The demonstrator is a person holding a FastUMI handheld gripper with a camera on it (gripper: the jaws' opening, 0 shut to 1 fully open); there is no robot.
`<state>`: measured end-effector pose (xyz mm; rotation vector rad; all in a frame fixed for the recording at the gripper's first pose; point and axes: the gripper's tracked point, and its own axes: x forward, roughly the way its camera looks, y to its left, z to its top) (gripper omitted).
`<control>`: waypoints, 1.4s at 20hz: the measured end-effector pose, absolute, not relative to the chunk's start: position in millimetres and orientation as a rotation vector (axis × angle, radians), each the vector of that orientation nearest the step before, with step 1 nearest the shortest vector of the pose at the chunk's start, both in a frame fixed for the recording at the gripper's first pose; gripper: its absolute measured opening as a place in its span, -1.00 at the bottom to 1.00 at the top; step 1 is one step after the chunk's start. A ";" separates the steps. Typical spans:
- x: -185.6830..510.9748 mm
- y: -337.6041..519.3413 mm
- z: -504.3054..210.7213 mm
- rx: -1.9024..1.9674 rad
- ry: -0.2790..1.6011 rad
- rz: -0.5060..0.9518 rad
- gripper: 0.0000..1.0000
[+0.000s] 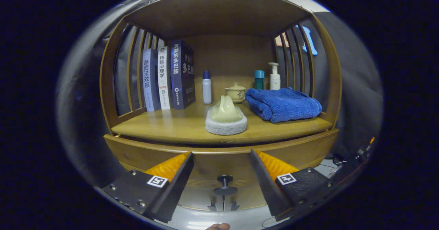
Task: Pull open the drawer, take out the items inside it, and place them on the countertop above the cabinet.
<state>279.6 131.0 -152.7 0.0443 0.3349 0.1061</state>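
Gripper (221,161): I hold it spread wide, nothing between the fingers, hovering in front of the cabinet.
Drawer (154,152): it sits under the countertop, and looks shut or barely cracked (a thin dark gap runs along its top edge, so I cannot tell which).
Knob (225,185): a small dark pull on the drawer front, centred between my fingers and low; I judge it the thing to close on next.
Items inside: hidden behind the drawer front, so I cannot say what or how many.
Countertop (178,125): already crowded, with a pale cone-shaped piece on a white pad (226,118) near the front edge, a folded blue towel (283,103) to the right, a lidded cup (236,92), bottles and books (169,75) behind.
Risk, grip: the knob is small, so if I close off-centre the fingers may slip off its stem.
Risk, pull: tugging at an angle could jam the drawer.
Risk, placing: free space is mostly front-left; setting things down carelessly could knock the cone piece off the edge.
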 end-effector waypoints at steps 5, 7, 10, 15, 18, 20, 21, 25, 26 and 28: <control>286.7 132.5 -154.3 0.047 0.334 0.103 1.00; 288.5 134.0 -154.4 0.046 0.333 0.097 0.99; 289.0 134.9 -154.0 0.051 0.332 0.093 1.00; 288.6 134.6 -154.2 0.049 0.330 0.093 1.00; 288.6 135.4 -154.1 0.043 0.341 0.094 1.00; 288.9 135.5 -154.1 0.043 0.354 0.096 0.99; 288.3 136.0 -153.2 0.045 0.359 0.097 0.99; 283.3 140.3 -147.2 0.058 0.352 0.112 1.00; 280.6 140.9 -145.0 0.063 0.350 0.111 1.00; 273.8 140.2 -141.2 0.069 0.350 0.106 1.00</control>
